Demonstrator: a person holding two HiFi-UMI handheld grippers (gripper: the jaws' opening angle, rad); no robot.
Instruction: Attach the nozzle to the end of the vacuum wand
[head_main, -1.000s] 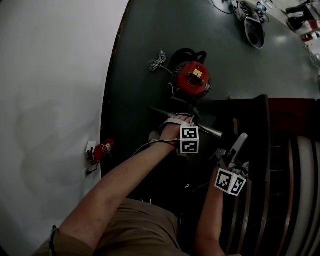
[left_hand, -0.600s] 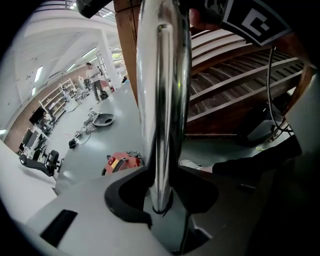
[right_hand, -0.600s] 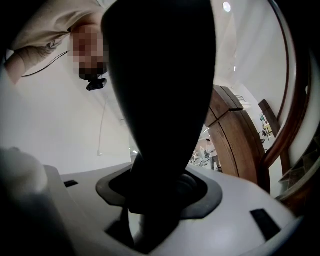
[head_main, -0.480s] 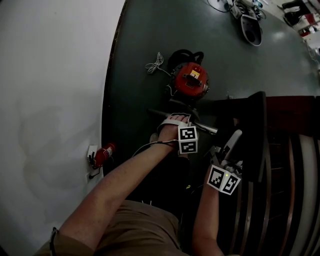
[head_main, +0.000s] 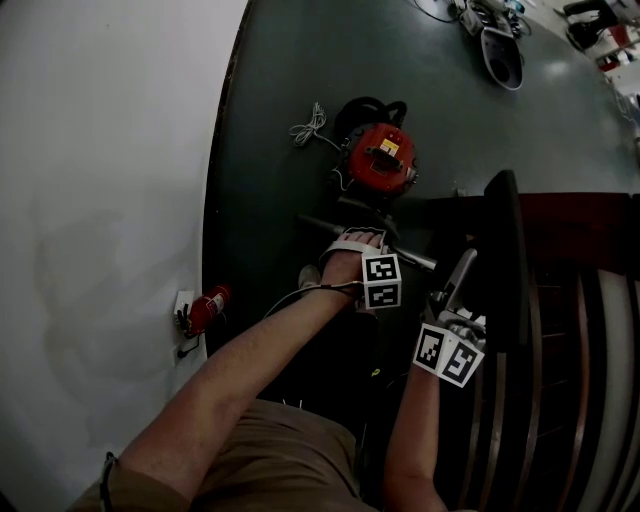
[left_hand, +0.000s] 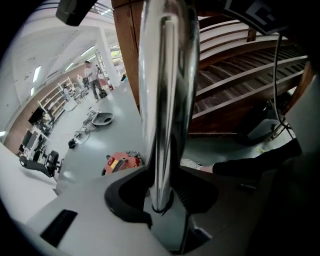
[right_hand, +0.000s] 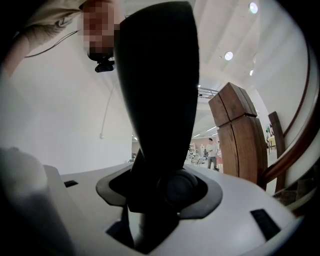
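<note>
Now clamps black nozzle (head_main: 505, 250) in right gripper (head_main: 455, 295), rolled and brought bit nearer to wand (head_main: 418, 260) end than second ago — not yet on it. Holds chrome wand tight in left gripper (head_main: 362, 240), steady. Probably means lining up before push-on.

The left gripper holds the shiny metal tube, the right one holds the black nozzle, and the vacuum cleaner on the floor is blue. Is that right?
Not quite: the vacuum cleaner on the floor is red, not blue, as the head view shows. The left gripper does hold the shiny metal tube and the right gripper the black nozzle.
</note>
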